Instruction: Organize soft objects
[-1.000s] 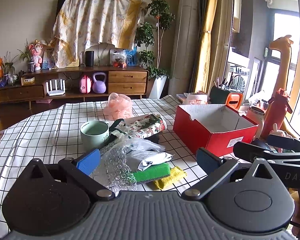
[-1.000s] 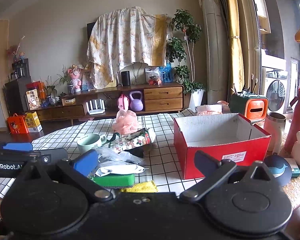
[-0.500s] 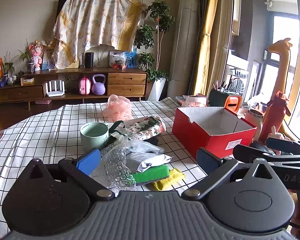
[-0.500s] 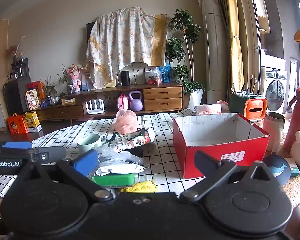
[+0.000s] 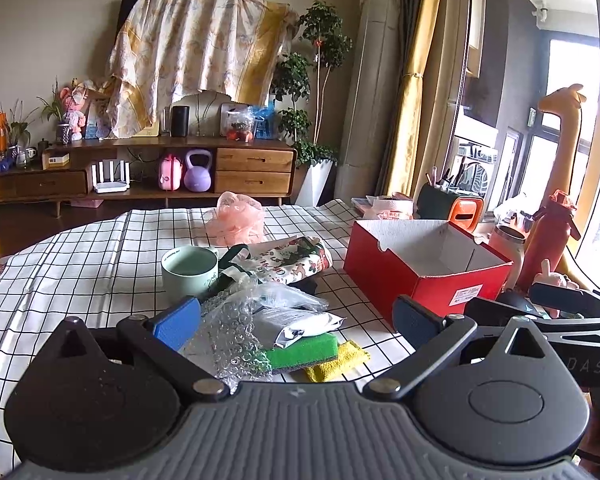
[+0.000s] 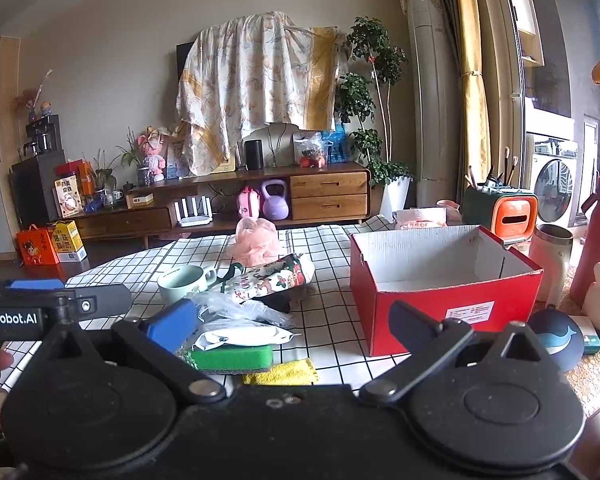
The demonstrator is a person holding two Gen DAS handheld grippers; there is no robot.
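A pile of soft things lies on the checked tablecloth (image 5: 80, 264): bubble wrap (image 5: 232, 340), a white plastic packet (image 5: 296, 322), a green sponge (image 5: 302, 352) on a yellow cloth (image 5: 340, 364), a printed fabric roll (image 5: 290, 260) and a pink mesh puff (image 5: 236, 220). An empty red box (image 5: 424, 276) stands to the right. My left gripper (image 5: 296, 316) is open and empty, just short of the pile. My right gripper (image 6: 292, 318) is open and empty, with the green sponge (image 6: 232, 356), yellow cloth (image 6: 284, 374) and red box (image 6: 440, 292) ahead.
A pale green mug (image 5: 190, 270) stands left of the fabric roll. Beyond the box are a steel tumbler (image 6: 550, 256), a red bottle (image 5: 548, 236), a green-and-orange holder (image 6: 500, 208) and a dark blue whale-print object (image 6: 556, 340). A sideboard stands behind the table.
Both grippers stay open and nearly still. The left view shifts slightly, with the box drifting a little left and down.
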